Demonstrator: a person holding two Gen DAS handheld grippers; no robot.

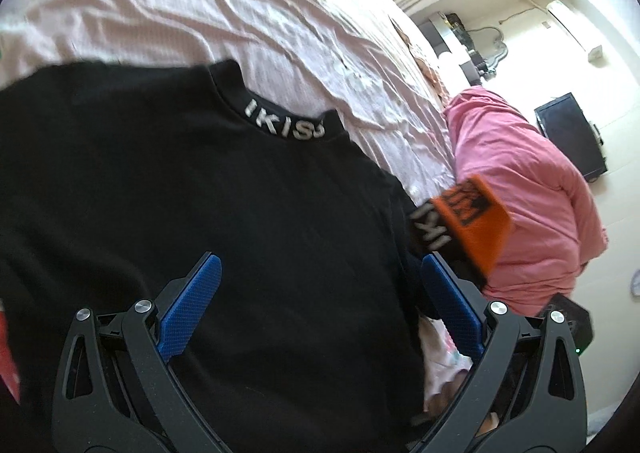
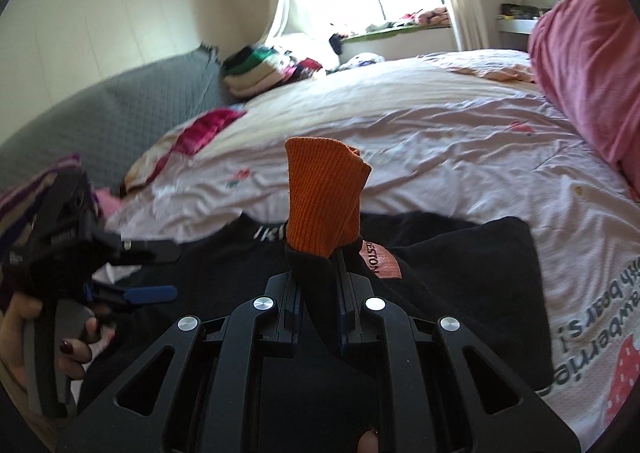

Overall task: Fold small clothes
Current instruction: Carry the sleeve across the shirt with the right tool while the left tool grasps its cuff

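Observation:
A black sweater with white letters on its collar lies spread on the bed. My left gripper hovers just over its body, jaws open, blue pads wide apart with nothing pinched. My right gripper is shut on the sweater's black sleeve just below the orange cuff, which stands up above the fingers. In the left wrist view that orange cuff sits at the sweater's right edge. From the right wrist view the left gripper shows at the left, open, held by a hand.
The pale pink bedsheet has strawberry prints and lettering. A pink quilt is bunched along the right side. A pile of folded clothes sits at the bed's far end under the window, next to a grey cover.

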